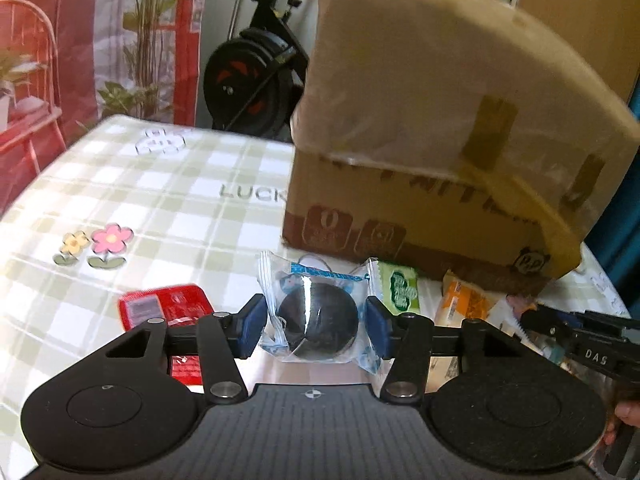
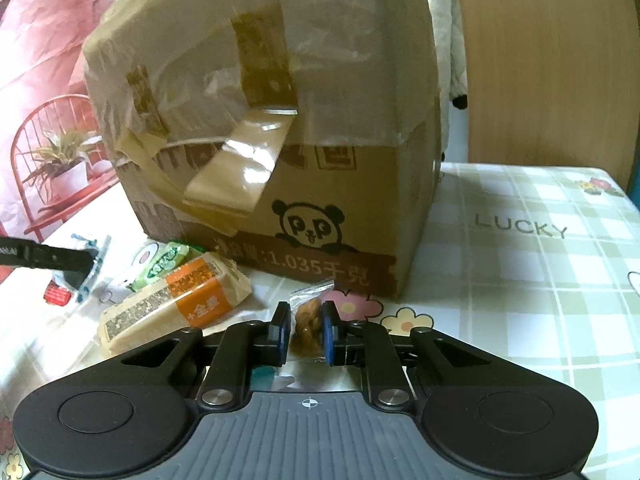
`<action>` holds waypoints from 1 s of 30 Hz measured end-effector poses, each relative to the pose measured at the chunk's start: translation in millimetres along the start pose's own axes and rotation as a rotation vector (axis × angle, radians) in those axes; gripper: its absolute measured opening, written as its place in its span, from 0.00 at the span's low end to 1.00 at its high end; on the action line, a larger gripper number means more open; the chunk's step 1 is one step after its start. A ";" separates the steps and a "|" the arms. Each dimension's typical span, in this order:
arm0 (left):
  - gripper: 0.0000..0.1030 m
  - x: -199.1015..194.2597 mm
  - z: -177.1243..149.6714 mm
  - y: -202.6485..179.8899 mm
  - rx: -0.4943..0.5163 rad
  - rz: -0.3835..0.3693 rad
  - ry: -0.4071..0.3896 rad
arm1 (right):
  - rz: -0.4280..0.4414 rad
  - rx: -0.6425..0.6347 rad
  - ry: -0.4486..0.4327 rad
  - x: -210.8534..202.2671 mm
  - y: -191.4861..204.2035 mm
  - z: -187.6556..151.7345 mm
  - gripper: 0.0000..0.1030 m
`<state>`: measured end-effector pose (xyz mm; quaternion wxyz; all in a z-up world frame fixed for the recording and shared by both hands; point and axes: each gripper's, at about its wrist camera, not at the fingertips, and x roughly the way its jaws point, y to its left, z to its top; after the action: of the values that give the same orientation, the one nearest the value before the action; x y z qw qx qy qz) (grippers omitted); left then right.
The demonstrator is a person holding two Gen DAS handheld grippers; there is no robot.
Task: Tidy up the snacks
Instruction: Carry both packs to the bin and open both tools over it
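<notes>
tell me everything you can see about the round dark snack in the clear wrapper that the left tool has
The round dark cookie in a clear plastic wrapper looks like a chocolate sandwich biscuit, individually sealed. The wrapper has blue print and crimped, serrated ends, and glare crosses its front. It sits between the two blue pads of the left tool, which press the wrapper's sides. It is near the front of the brown cardboard box; whether it is lifted off the green checked tablecloth is unclear.

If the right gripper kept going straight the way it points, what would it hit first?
Most likely the cardboard box: its front wall stands directly ahead of the right gripper, which is shut on a small snack packet. Exact depth is unclear.
</notes>
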<state>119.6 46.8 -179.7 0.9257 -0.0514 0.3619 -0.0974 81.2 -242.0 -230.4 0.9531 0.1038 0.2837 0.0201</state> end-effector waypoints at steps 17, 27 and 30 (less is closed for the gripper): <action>0.54 -56.2 35.0 -19.9 0.006 -0.063 -0.214 | -0.061 -0.015 -0.250 -102.6 -1.5 33.9 0.15; 0.54 -72.6 108.2 -49.9 0.085 -0.100 -0.397 | 0.005 -0.096 -0.412 -116.9 12.2 136.4 0.14; 0.54 -61.6 136.5 -64.7 0.112 -0.120 -0.415 | 0.013 -0.114 -0.388 -93.3 20.3 165.1 0.15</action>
<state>158.8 0.5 -28.3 0.9743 -0.0404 0.1537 -0.1596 93.4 -262.0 -41.1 0.9941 0.0533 0.0923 0.0217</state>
